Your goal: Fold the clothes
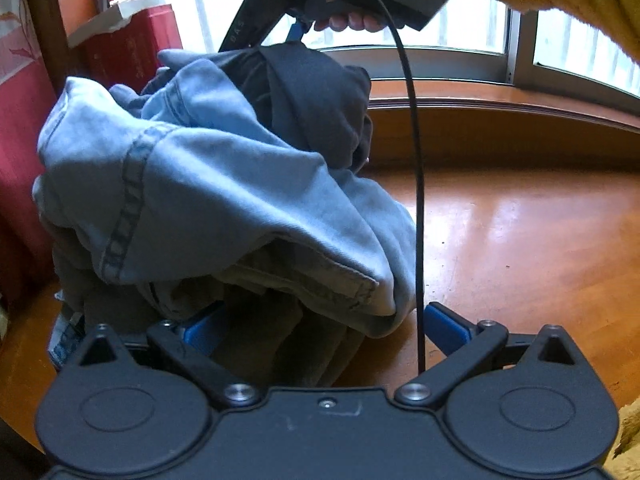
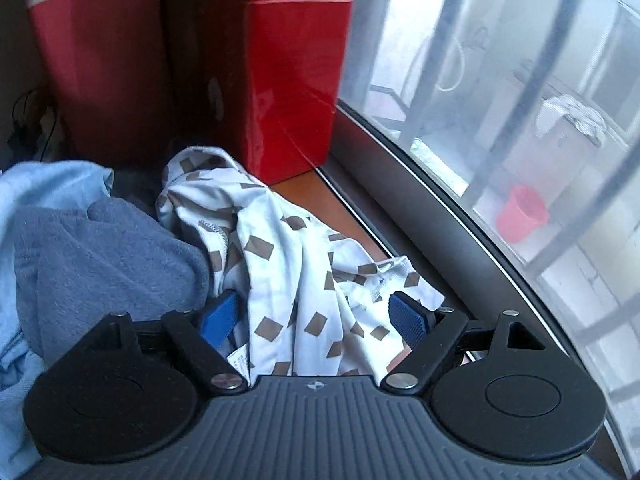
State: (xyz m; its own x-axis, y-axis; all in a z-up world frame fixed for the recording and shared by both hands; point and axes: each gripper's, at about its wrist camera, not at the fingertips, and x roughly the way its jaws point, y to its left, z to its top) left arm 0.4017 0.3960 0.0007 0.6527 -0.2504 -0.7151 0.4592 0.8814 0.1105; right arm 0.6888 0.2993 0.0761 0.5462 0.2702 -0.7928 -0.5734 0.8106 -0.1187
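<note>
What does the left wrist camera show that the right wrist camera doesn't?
Left wrist only: the light blue jeans, a dark garment behind them, a hand holding the right gripper, and a black cable. Right wrist only: a white patterned garment between the open blue fingers, and a pink cup outside. Both: the red box and the window.

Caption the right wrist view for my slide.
Right gripper, jaws open, straddles a white patterned garment beside blue clothes near a red box.
</note>
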